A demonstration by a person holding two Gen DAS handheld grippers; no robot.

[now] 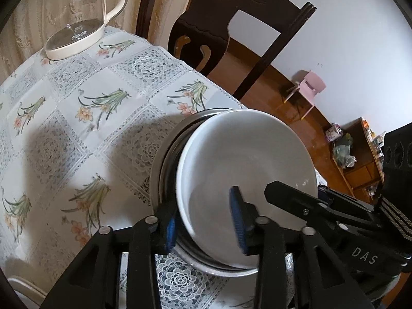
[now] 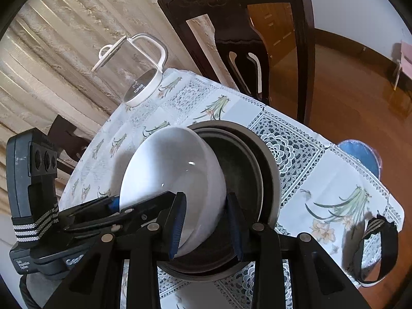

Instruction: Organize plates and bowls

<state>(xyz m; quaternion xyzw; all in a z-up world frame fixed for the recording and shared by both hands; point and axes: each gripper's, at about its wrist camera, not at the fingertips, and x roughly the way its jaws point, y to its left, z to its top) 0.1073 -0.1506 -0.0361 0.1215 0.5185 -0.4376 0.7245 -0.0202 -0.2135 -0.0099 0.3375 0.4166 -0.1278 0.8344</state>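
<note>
A white bowl (image 1: 244, 159) (image 2: 175, 162) hangs tilted over a stack of metal dishes (image 1: 159, 164) (image 2: 270, 170) on the flowered tablecloth (image 1: 90, 128). My left gripper (image 1: 203, 226) straddles the bowl's near rim, one blue pad outside the wall and one inside, and is shut on it. My right gripper (image 2: 206, 222) clamps the opposite rim the same way, its right pad against the outer wall. Each view shows the other gripper's fingers (image 1: 296, 200) (image 2: 144, 206) reaching in from the side. The lower part of the bowl hides most of the metal dishes' inside.
A glass kettle (image 1: 77, 38) (image 2: 144, 87) stands at the table's far corner. A dark wooden chair (image 1: 206, 25) (image 2: 257, 13) is pushed against the far edge. Past the table lie a blue round object (image 2: 363, 154), a pink small chair (image 1: 309, 87) and a low shelf (image 1: 360, 154).
</note>
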